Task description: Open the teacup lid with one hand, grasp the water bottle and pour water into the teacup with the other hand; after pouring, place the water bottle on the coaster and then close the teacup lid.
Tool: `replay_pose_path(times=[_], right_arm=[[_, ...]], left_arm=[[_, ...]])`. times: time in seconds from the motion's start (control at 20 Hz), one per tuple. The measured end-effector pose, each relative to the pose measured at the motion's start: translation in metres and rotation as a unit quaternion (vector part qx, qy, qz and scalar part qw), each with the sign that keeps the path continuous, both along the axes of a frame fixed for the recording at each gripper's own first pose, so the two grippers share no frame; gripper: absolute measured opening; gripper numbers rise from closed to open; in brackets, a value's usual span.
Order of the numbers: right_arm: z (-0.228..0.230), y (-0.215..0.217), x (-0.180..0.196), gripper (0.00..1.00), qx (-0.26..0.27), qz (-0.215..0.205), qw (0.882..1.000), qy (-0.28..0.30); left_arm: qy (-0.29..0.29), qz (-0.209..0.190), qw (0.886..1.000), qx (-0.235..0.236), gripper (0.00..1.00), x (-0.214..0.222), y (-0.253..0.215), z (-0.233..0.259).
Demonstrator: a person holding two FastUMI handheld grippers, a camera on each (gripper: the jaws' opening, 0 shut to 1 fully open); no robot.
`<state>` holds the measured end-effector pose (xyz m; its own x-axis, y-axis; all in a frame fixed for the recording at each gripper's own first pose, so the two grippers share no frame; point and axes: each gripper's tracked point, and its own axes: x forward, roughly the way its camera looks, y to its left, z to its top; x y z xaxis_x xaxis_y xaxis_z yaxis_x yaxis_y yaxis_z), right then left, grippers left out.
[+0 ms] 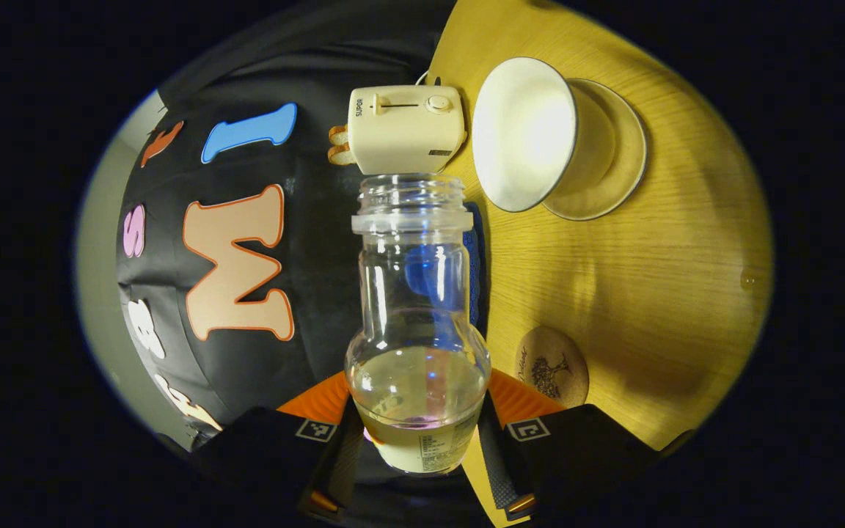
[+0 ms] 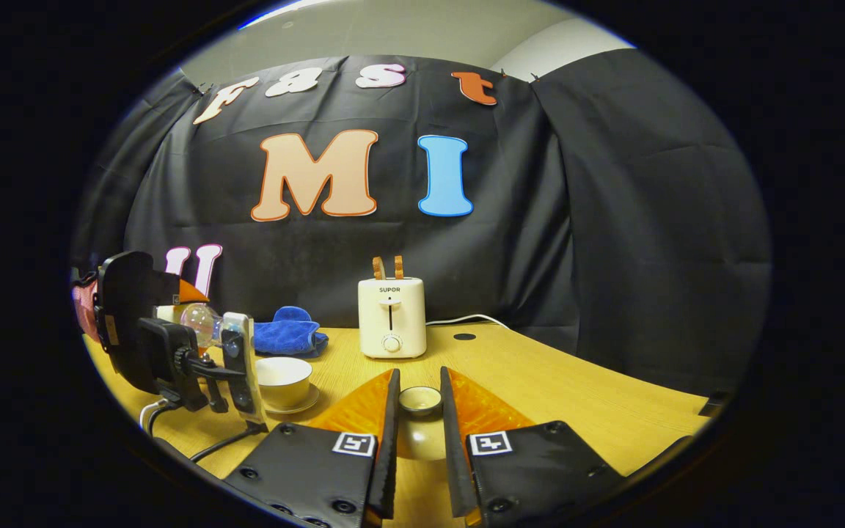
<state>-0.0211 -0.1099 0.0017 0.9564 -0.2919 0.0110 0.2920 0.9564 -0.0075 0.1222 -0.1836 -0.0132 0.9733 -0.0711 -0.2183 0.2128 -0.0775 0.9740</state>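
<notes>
My left gripper is shut on the lower body of a clear, uncapped water bottle. The bottle is tipped on its side, with water pooled near its base and no stream at its mouth. The open white teacup stands on its saucer, a little ahead of the mouth and on the table side. A round cork coaster lies nearer. In the right gripper view, my right gripper is shut on the white teacup lid, held low over the table. At far left the left gripper holds the bottle above the teacup.
A cream toaster with bread slices stands at the back of the wooden table, its cord trailing right. A blue cloth lies behind the teacup. Cables run along the table's front left.
</notes>
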Motion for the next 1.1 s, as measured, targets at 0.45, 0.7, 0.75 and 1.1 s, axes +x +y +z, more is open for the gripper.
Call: replay_pose_path(times=[0.45, 0.7, 0.75, 1.1], right_arm=[[0.000, 0.000, 0.000, 0.32, 0.000, 0.000, 1.000, 0.000], [0.000, 0.000, 0.000, 0.32, 0.000, 0.000, 1.000, 0.000], [0.000, 0.000, 0.000, 0.33, 0.000, 0.000, 1.000, 0.000], [0.000, 0.000, 0.000, 0.33, 0.000, 0.000, 1.000, 0.000]], left_arm=[[0.004, -0.011, 0.998, 0.063, 0.69, 0.007, -0.003, 0.000], [-0.005, -0.024, 0.996, 0.087, 0.69, 0.009, -0.009, 0.007], [-0.007, -0.026, 0.995, 0.092, 0.69, 0.010, -0.010, 0.009], [-0.024, -0.042, 0.990, 0.136, 0.68, 0.015, -0.012, 0.028]])
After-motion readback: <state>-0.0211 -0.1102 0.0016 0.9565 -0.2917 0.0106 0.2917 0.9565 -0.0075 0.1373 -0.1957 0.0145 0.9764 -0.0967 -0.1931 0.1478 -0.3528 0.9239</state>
